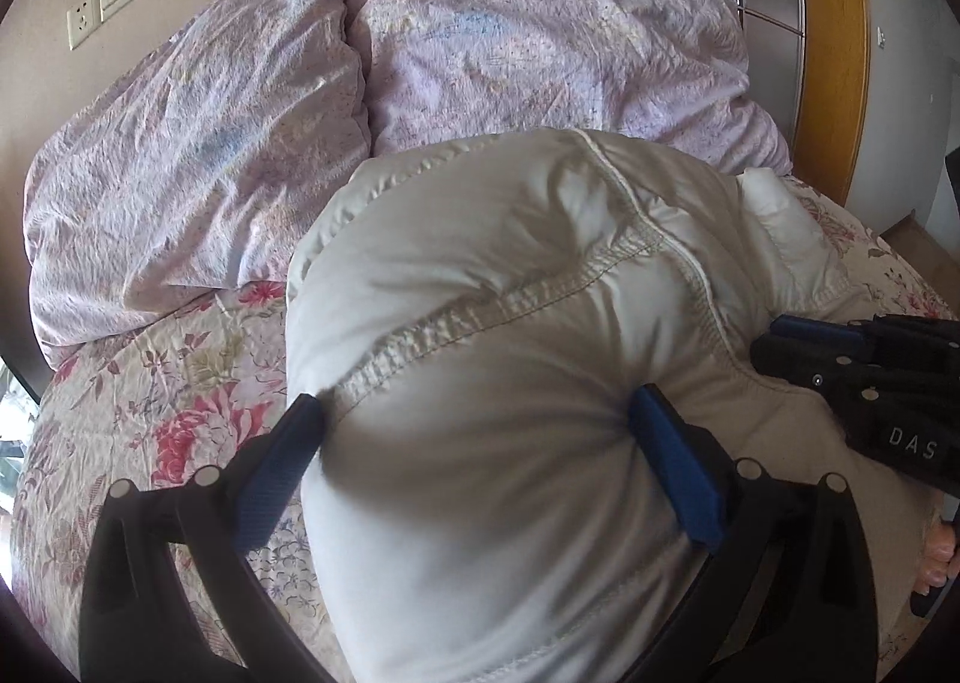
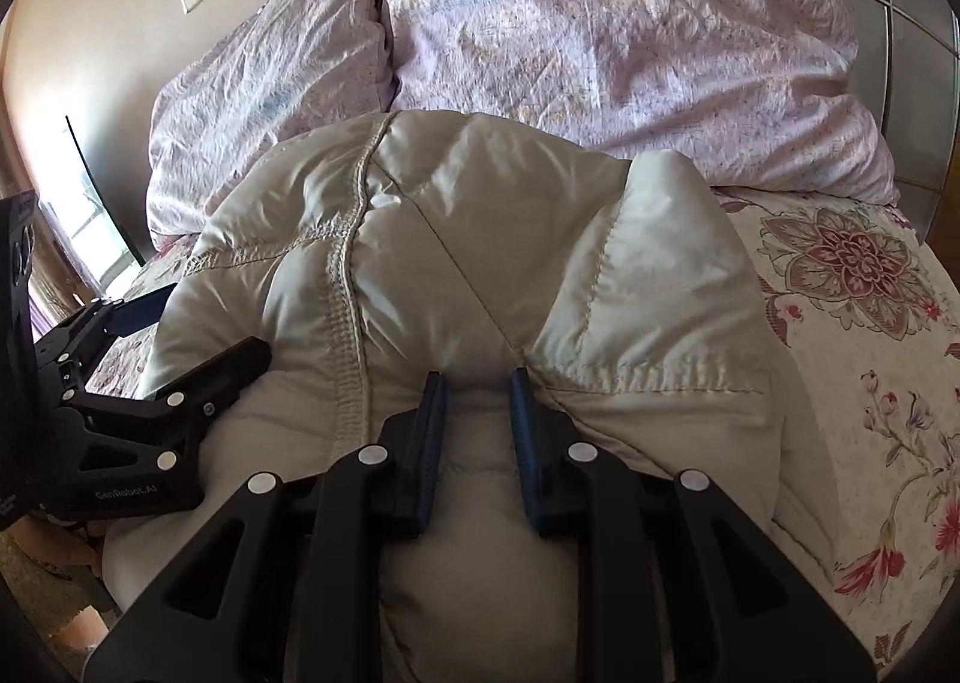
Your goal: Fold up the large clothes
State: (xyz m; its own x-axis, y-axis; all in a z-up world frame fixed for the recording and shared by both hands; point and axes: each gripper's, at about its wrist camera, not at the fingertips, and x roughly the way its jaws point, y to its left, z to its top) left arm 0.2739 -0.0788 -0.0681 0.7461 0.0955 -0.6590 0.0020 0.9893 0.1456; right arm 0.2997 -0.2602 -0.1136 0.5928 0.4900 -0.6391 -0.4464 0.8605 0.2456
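You've got the bed [image 2: 840, 323] under you with its floral sheet, two lilac pillows [image 1: 540, 53] bunched at the far end, and the big white padded coat [image 1: 510, 275] heaped in the middle of the bed, puffed up and bulging toward you. Your left claw [image 1: 480, 443] is spread wide yet biting on a thick roll of that coat, both blue pads sunk into the stuffing. Your right claw [image 2: 477, 431] sits just beside it, narrowed down and pinching a smaller ridge of the same fabric. Here's the danger, as I read it: that slick, springy filling could squirt out of the wide left grip if you pull hard, and uneven tugs between the two claws would skew the fold or drag the coat into the pillows.
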